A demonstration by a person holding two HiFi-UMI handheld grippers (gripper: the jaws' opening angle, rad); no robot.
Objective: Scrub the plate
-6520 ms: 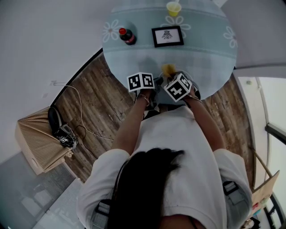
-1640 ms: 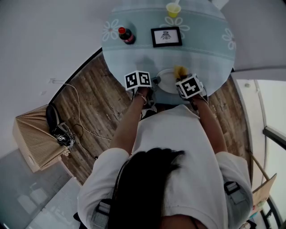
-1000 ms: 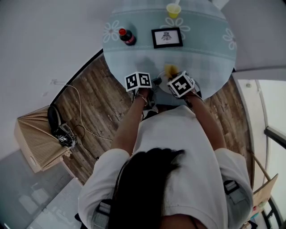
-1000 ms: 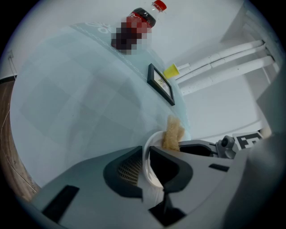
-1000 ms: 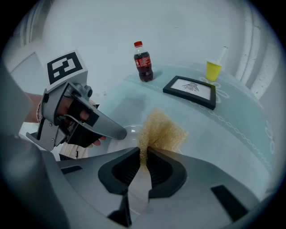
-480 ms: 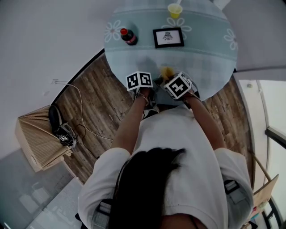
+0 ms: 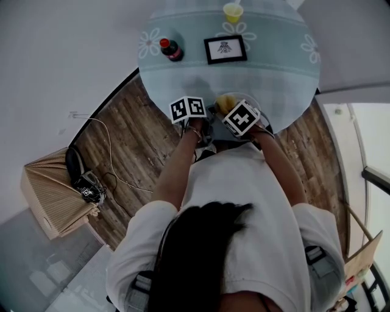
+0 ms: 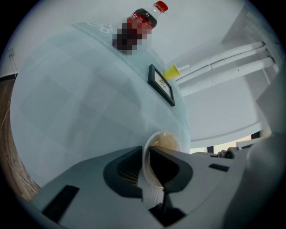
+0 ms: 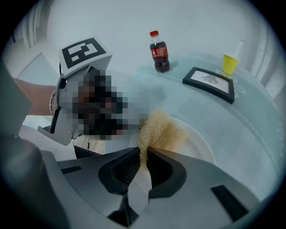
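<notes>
Round table (image 7: pixel 286 67) in a pale blue daisy cloth, top of frame.
A cola bottle (image 7: pixel 169 49) stands at its upper left. A black picture frame (image 7: pixel 225 49) sits top centre, a yellow cup (image 7: pixel 233 11) at the top edge and a white plate (image 9: pixel 199 146) at its lower edge.

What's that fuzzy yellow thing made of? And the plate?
The scrubber looks like loofah or coarse plastic mesh: tan, matte, tangled fibres with ragged edges. The plate is smooth, white and faintly glossy, so ceramic or hard plastic; I can't tell which.
</notes>
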